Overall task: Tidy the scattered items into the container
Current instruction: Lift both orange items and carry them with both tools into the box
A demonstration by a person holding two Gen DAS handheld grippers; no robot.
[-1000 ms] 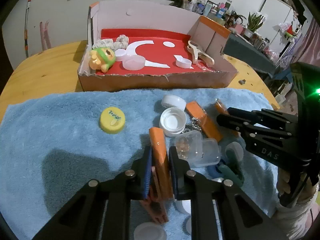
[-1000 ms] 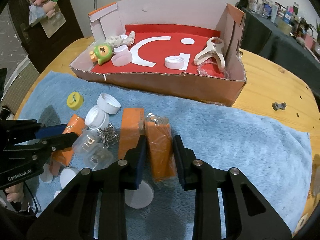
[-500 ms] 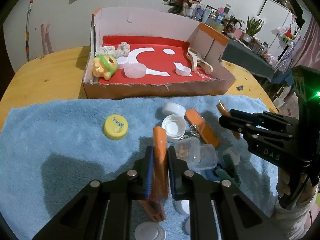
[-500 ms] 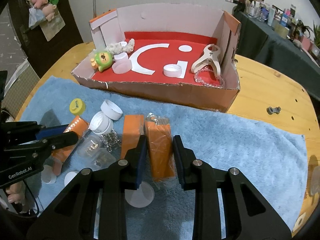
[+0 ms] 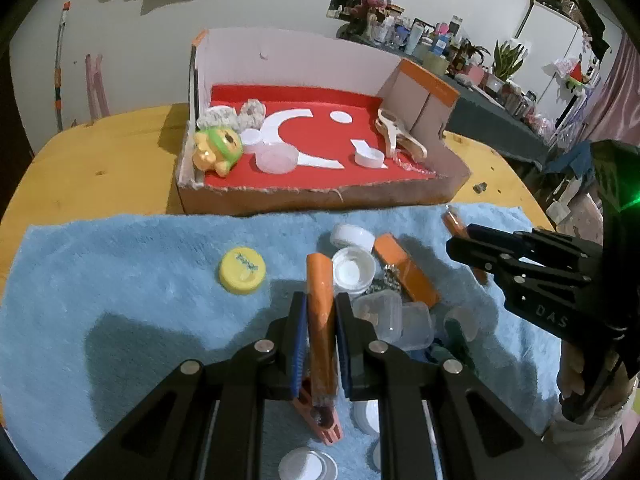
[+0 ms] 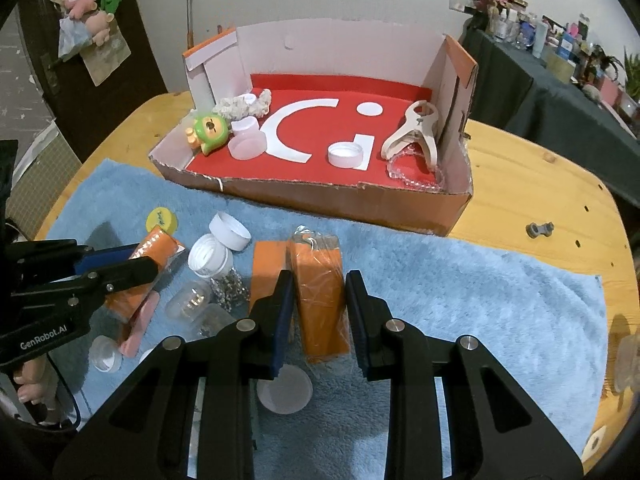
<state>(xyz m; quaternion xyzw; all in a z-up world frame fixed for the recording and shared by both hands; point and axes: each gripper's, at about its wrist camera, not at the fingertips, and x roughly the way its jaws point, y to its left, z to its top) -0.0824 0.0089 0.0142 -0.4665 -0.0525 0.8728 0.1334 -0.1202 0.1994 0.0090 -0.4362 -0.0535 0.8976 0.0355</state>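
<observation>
My left gripper (image 5: 320, 320) is shut on an orange packet (image 5: 319, 280) that stands on its thin edge between the pads. Seen from the right wrist, this gripper (image 6: 134, 266) is at the left over the pile. My right gripper (image 6: 316, 300) is shut on a wider orange wrapped packet (image 6: 320, 280); it shows at the right (image 5: 460, 240) in the left wrist view. Both hang over the blue towel (image 6: 480, 300). The cardboard box (image 5: 320, 198) (image 6: 320, 200) with a red floor lies beyond the towel and holds a green toy (image 6: 210, 128), lids and a beige clip (image 6: 416, 132).
On the towel lie a yellow cap (image 5: 242, 270), white caps (image 5: 354, 270), clear small tubs (image 5: 380, 312), another orange packet (image 5: 404, 272), a metal chain (image 6: 228, 286) and a pink clip (image 5: 320, 424). A clear lid (image 6: 285, 388) sits below my right gripper. A bolt (image 6: 540, 230) rests on the wooden table.
The left jaws have closed a little tighter, and the packet in them has turned from leaning to standing on edge. Both views have shifted slightly; the box sits lower in frame.
</observation>
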